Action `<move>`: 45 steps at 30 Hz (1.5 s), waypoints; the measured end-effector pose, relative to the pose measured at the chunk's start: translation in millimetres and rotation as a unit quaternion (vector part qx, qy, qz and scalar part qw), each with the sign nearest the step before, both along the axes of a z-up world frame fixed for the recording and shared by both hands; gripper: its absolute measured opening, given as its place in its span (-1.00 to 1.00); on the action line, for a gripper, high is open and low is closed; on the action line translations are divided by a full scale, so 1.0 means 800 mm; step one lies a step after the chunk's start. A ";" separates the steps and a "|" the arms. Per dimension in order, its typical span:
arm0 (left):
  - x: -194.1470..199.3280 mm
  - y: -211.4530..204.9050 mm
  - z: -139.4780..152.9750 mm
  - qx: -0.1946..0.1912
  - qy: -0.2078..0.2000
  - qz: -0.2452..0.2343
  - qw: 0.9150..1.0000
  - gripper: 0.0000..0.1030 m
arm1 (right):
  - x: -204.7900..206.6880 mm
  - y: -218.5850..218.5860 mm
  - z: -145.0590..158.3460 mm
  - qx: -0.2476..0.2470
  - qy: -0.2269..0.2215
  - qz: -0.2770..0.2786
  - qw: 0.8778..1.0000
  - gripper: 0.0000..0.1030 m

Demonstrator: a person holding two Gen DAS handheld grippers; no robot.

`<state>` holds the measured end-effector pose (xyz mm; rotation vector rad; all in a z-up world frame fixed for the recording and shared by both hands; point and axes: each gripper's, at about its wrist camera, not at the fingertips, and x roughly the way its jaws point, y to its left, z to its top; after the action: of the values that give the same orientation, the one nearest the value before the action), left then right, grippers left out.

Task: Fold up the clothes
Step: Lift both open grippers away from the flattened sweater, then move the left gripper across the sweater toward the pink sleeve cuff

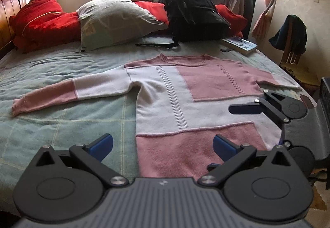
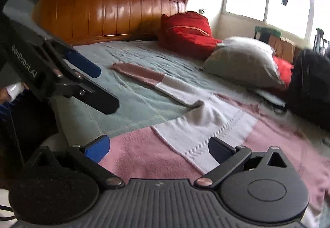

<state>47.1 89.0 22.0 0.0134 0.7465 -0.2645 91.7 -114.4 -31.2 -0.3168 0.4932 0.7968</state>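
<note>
I have the sweater (image 1: pixel 185 104) laid flat, front up, on the bed (image 1: pixel 61 121), hem toward me and collar toward the pillow (image 1: pixel 115 20) and black backpack (image 1: pixel 196 13). No fold has been made yet, so I judge this the start: picking the first grasp points. My left gripper (image 1: pixel 163 145) hovers over the pink hem band with its jaws wide and nothing between them. My right gripper (image 2: pixel 158 148) sits over the hem's other side, jaws likewise spread and empty. The next move, I think, calls for lowering both onto an edge or a sleeve and pinching a single layer without dragging the sheet. One sleeve (image 1: pixel 61 92) lies stretched out across the bed; the other runs toward the bed's edge and its cuff is hidden behind the right gripper in the left view. The right view is motion-blurred, so the knit's detail and the hem's exact edge are hard to read
</note>
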 end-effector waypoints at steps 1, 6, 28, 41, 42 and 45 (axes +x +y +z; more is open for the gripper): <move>0.003 -0.002 -0.001 0.001 0.002 0.000 1.000 0.99 | 0.004 -0.002 -0.003 -0.005 0.004 -0.006 1.000 1.00; 0.012 -0.016 -0.009 0.006 0.009 -0.012 1.000 0.99 | 0.014 0.008 -0.045 -0.055 0.015 -0.028 0.998 1.00; 0.059 -0.098 -0.072 0.019 0.042 -0.079 0.996 0.99 | 0.013 -0.203 -0.097 0.009 0.169 -0.163 0.972 1.00; 0.096 -0.135 -0.127 0.010 0.008 -0.098 0.995 0.99 | 0.001 -0.213 -0.072 0.033 0.109 -0.238 0.965 1.00; 0.099 -0.133 -0.134 0.004 0.009 -0.095 0.995 0.99 | 0.011 -0.205 -0.071 0.030 0.102 -0.243 0.964 1.00; 0.102 -0.120 -0.158 -0.021 0.021 -0.092 0.995 0.99 | 0.036 -0.188 -0.090 0.003 0.113 -0.265 0.958 1.00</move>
<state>128.6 -7.0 -104.7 0.0359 0.7823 -0.4569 120.9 -265.0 -103.0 -0.0755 0.7505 0.3094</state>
